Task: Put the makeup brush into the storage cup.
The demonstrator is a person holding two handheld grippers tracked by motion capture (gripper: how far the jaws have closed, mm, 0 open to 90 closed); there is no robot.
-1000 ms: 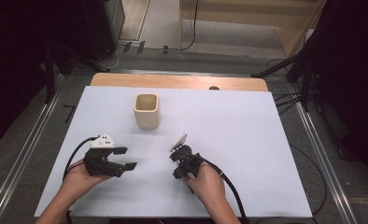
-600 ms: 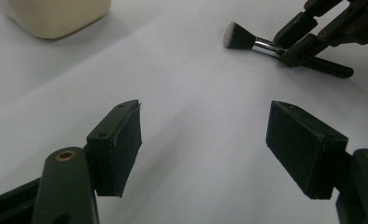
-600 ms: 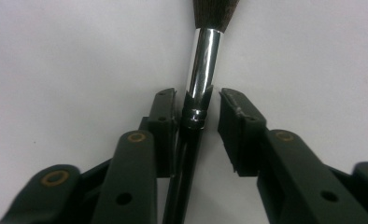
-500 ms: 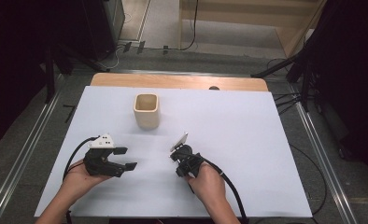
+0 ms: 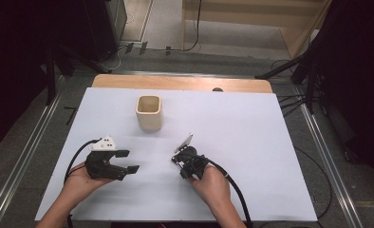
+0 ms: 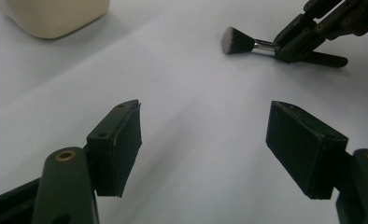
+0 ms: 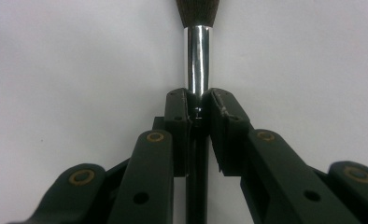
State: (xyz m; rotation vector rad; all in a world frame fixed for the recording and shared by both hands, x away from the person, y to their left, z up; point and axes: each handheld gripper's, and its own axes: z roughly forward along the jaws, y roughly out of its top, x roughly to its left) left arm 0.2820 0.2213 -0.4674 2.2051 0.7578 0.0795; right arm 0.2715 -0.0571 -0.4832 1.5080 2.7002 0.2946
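Because the jaws bite where handle meets ferrule, here is how each thing sits and why:

Right gripper (image 7: 198,100): closed tight on the makeup brush (image 7: 197,51), both pads pressed against the top of the black handle just under the shiny metal collar. Judged, that grip point keeps the bristle end free and gives good control of where the tip points.

Brush position: in the high view the brush (image 5: 184,143) sticks out of the right gripper (image 5: 179,155) toward about 11 o'clock, bristles leading. In the left gripper view its black handle (image 6: 329,59) lies low along the white sheet, so it looks just gripped or barely lifted; I cannot tell whether it touches.

Right hand (image 5: 213,183): wraps the gripper body from 5 o'clock, its cable trailing back off the near edge.

Left gripper (image 5: 123,161): jaws spread wide, nothing between them, bare sheet showing through the gap in its own view. It rests near the table's 7 o'clock corner, aimed roughly toward 3 o'clock. Judged, it is waiting rather than working.

Cup (image 5: 149,112): cream, square-mouthed, upright and seemingly empty, at 11 o'clock from the brush tip and well apart from it. Judged, the brush points its way because the cup is the likely holder.

Table sheet (image 5: 251,142): white, covering most of the wooden top, a strip of wood left bare at 12 o'clock.
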